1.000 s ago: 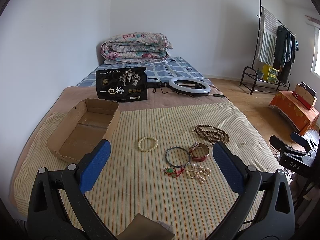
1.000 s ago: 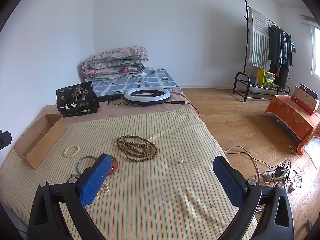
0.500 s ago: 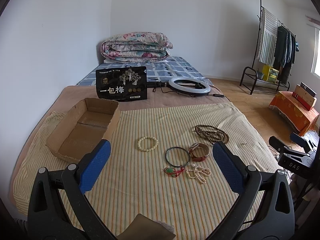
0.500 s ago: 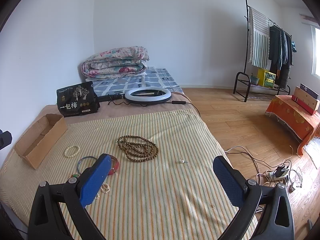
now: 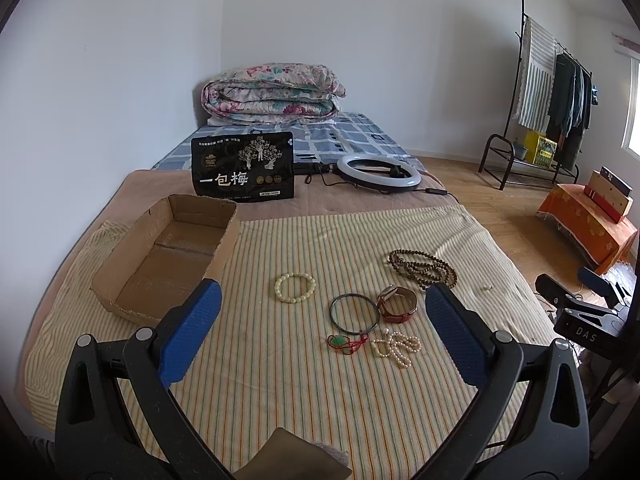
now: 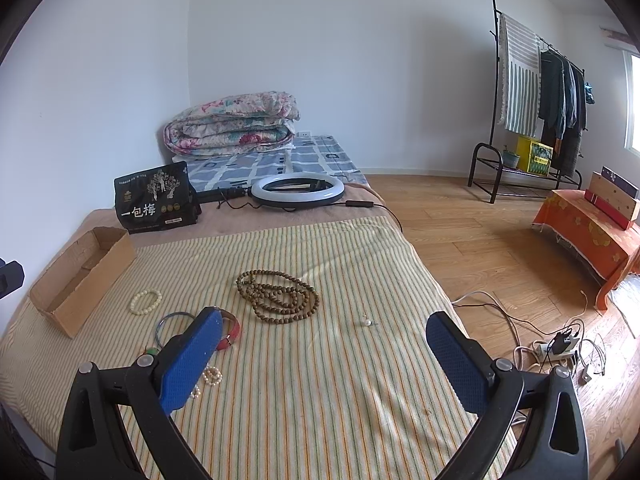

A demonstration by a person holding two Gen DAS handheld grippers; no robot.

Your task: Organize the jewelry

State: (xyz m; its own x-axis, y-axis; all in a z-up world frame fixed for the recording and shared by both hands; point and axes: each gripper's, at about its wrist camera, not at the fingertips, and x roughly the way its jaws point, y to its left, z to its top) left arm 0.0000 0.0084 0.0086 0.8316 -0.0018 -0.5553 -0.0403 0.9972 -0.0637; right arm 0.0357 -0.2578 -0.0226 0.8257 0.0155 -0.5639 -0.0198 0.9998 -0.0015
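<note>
— So where does the jewelry lie?

— Spread on the striped cloth (image 5: 280,380): a cream bead bracelet (image 5: 295,287), a dark bangle (image 5: 354,314), a brown watch (image 5: 397,304), a pearl strand (image 5: 396,347) and a long wooden bead necklace (image 5: 423,269). The cardboard box (image 5: 168,254) sits to the left, holding nothing.

— And the tools?

— Both hover above the cloth; the left gripper (image 5: 322,332) and the right gripper (image 6: 324,356) have jaws spread wide, gripping nothing.

A home bedroom: bed (image 5: 360,216) with folded quilt (image 5: 272,94), clothes rack (image 6: 536,92), wooden floor (image 6: 480,240).
</note>
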